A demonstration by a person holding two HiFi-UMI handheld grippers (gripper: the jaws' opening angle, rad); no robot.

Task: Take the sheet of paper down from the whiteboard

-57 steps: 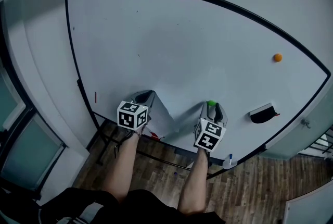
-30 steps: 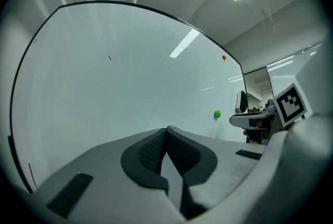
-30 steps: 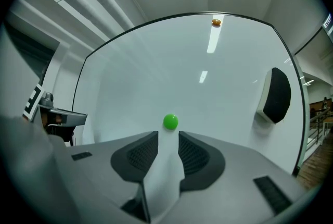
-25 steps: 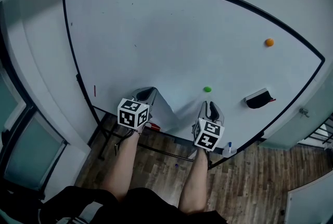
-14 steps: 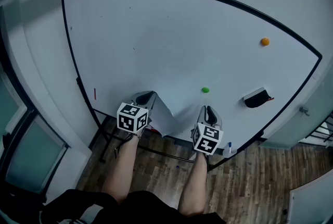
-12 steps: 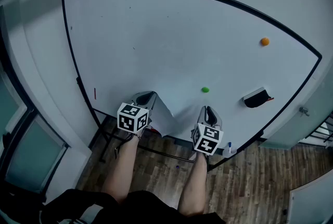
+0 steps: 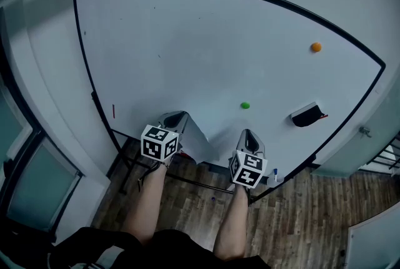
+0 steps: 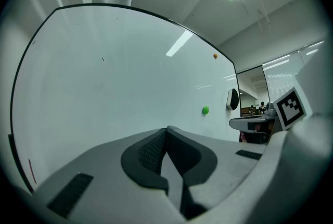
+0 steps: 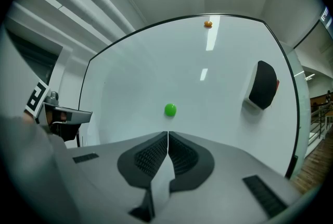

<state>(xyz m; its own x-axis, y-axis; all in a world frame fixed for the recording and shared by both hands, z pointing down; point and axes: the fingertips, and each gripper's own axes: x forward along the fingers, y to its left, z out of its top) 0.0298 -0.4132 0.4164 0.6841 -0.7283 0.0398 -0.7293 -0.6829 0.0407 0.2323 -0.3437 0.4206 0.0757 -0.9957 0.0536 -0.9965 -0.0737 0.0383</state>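
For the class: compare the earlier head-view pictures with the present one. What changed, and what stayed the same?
The right gripper let go of the green magnet, drew back from the whiteboard and closed its jaws on nothing. Unchanged: the left gripper holds the sheet of paper; the orange magnet and eraser stay put.

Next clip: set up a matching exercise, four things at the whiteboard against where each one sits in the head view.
Things:
1. green magnet
2. orange magnet
3. black eraser
4. sheet of paper

Places:
A. held by the left tongs
B. highest and far right on the whiteboard
C. just above the right tongs
D. low on the board's right side

Pairs: 1-C, 2-B, 3-D, 4-A
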